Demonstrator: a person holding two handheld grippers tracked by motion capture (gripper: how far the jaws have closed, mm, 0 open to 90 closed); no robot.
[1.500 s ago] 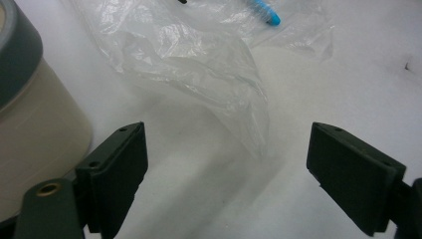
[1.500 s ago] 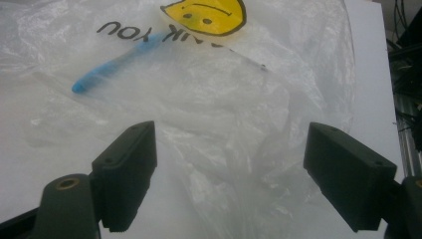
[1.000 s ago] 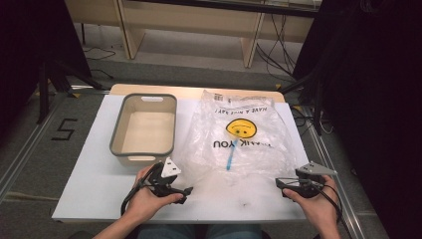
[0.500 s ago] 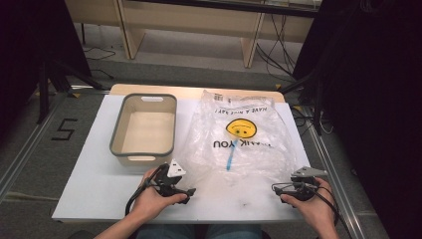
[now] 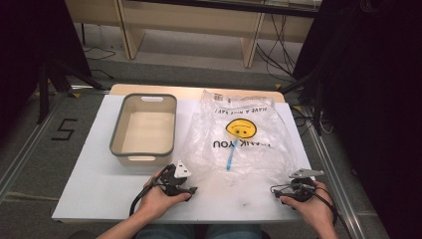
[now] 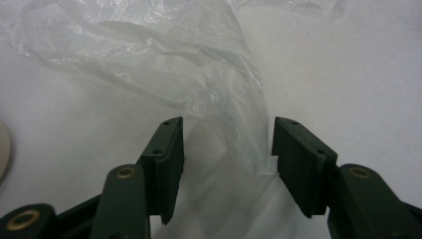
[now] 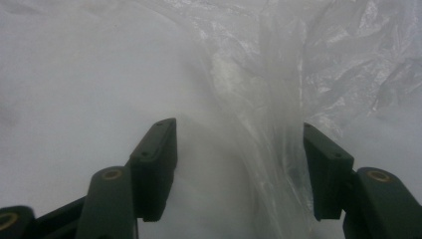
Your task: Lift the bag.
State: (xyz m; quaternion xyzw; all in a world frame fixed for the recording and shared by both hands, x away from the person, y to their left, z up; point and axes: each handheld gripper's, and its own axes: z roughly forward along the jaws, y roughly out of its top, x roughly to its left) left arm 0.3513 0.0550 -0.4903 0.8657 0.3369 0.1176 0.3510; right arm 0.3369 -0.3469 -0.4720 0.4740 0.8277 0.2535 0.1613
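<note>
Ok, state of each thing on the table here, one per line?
Plastic bag: lying flat and crumpled on the white table, smiley print upside down.
Bin: upright, empty.
Left gripper: open, bag edge between the jaws.
Right gripper: open, bag film between the jaws.

white rectangular tabletop (image 5: 94,184) | grey-rimmed cream plastic tub (image 5: 144,128), left half, standing open | pale wooden shelving legs (image 5: 250,45), beyond far edge | black digit "5" floor marking (image 5: 63,129), left of table
</note>
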